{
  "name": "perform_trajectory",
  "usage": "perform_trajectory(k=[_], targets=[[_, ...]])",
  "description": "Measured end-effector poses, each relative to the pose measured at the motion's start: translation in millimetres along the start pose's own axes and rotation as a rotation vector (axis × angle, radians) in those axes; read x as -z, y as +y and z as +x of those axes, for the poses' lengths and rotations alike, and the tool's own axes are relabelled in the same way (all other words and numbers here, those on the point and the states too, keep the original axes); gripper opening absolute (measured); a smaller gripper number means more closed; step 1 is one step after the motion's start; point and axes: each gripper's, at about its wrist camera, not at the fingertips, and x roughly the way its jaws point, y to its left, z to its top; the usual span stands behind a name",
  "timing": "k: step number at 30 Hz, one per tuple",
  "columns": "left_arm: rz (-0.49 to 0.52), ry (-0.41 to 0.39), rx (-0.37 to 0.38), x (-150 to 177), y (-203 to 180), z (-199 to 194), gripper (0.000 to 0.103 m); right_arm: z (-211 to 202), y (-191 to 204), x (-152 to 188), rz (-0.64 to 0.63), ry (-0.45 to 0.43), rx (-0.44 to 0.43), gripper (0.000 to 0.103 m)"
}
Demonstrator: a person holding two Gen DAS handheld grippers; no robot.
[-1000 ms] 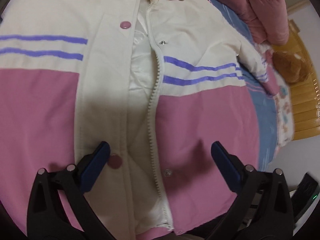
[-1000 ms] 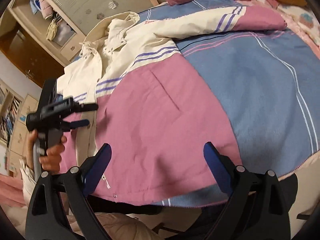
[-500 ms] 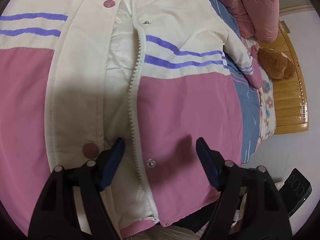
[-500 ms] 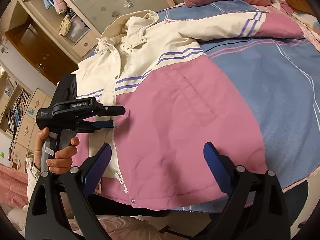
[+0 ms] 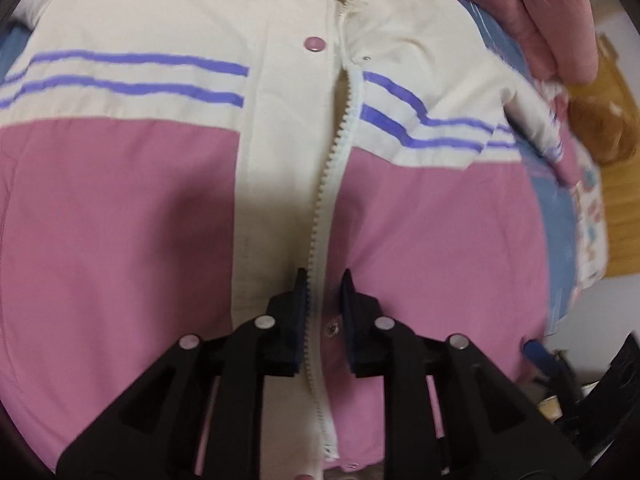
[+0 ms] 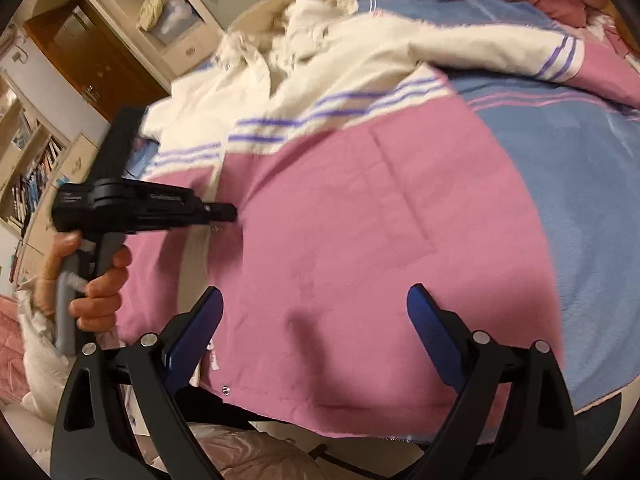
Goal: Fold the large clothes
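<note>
While right hand-held gripper [image 6: 314, 320] hovers agape, left hand-held gripper [image 5: 325, 280] pinches zipper [image 5: 320, 216].

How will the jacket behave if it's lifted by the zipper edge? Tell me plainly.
Probably floppy: the jacket lies creased and rumpled at its hood, so it should drape from the left gripper, whose jaws stand narrow astride the zipper. Likely light for its size, though the spread sleeve may drag. The smooth shell could slip.
</note>
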Motion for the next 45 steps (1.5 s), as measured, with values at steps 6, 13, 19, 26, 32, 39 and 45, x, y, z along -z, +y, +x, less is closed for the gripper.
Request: perform_trajectory(k=[6,13,19,26,32,39,45], targets=[[0.142,-0.247,-0.216,8,-37,-73,0.089,-41,-45,-46,0.092,-0.154,-0.005,0.093],[0.202,-0.364,-0.154,-38,-77,-81,0.088,-49,-251,-142,0.669,-0.346,-0.08,0.098],[0.198,-0.19,-0.3,-75,-84,6,0.059,1,-360,-180,0.957,-0.34,-0.065,0.061],[0.153,-0.134,-0.241,-84,-57,28,0.062,-50,-308,-234,0.749,-0.54,0.044,0.009],[0.051,-0.226,-0.142,-74,-8,-31,0.067,-88,-107,-291,0.27,-0.603,-0.072,0.009],[-0.143,-0.347,-0.253,-57,83,-94,0.067,24,117,-279,-0.266,-0.261,-0.203,0.037],[-0.247,-0.365,-0.288,-46,138,-114,0.073,93,167,-236,-0.424,-0.05,-0.174,0.067]])
